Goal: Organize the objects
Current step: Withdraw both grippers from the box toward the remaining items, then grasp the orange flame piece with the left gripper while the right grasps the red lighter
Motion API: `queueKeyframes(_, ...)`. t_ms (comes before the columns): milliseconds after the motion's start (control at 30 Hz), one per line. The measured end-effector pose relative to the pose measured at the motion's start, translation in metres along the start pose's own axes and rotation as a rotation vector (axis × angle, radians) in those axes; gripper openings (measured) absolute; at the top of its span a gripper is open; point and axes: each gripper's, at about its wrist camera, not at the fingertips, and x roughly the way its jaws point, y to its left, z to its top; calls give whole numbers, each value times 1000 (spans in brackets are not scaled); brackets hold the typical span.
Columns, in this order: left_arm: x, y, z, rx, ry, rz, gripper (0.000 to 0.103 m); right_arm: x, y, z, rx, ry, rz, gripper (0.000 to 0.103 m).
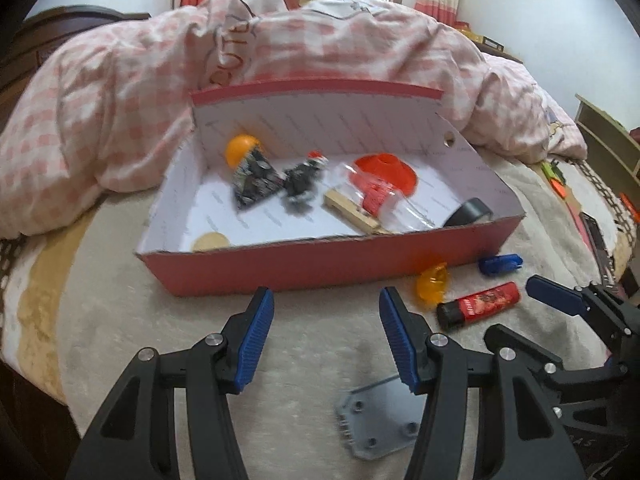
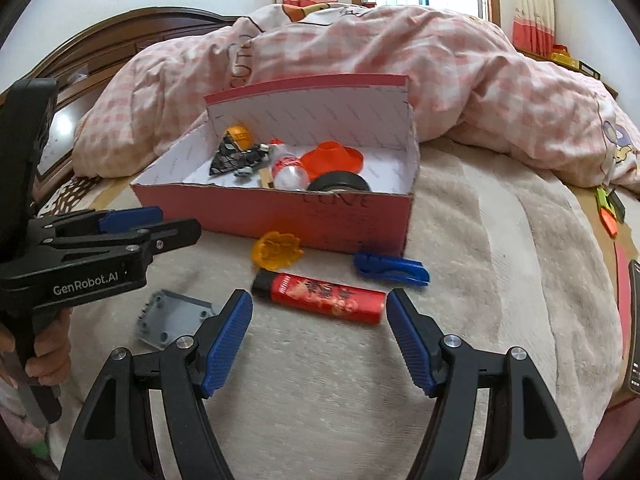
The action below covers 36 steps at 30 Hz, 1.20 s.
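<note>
Holding tape roll [image 2: 339,182] and orange cone [image 2: 332,157]: red box [image 2: 280,216].

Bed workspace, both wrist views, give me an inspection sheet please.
Surface: beige blanket on a bed.
Job's things: red box open, holding an orange cone, black tape roll and others; outside it lie a red lighter, blue clip, orange piece, grey plate.
Clutter: pink checked duvet behind the box.
Grippers: left gripper open, empty; right gripper open, empty.
Cables: nothing seen.
Surroundings: wooden headboard, curtains, window.
</note>
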Motion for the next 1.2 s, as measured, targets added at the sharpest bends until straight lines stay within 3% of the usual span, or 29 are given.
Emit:
queueKeyframes(433,29,-42,7,3,87,-109,55,-4,-14,-13,3,11,-28,71)
queueKeyframes(700,44,-61,9,39,99,-5,55,-3,-13,-17,2,13,-11,71)
queueKeyframes(800,44,-64,6,73,87,28,47,-3,-14,-18,6,14,-8,71)
queueKeyframes(900,40,-60,5,79,75,33,25,-3,-13,-18,5,15,-9,71)
queueKeyframes(1100,26,-36,-2,52,65,45,23,-2,-13,-18,14,19,-10,71)
queueKeyframes(1200,19,-16,-8,25,60,70,23,0,-11,-16,27,24,-6,80)
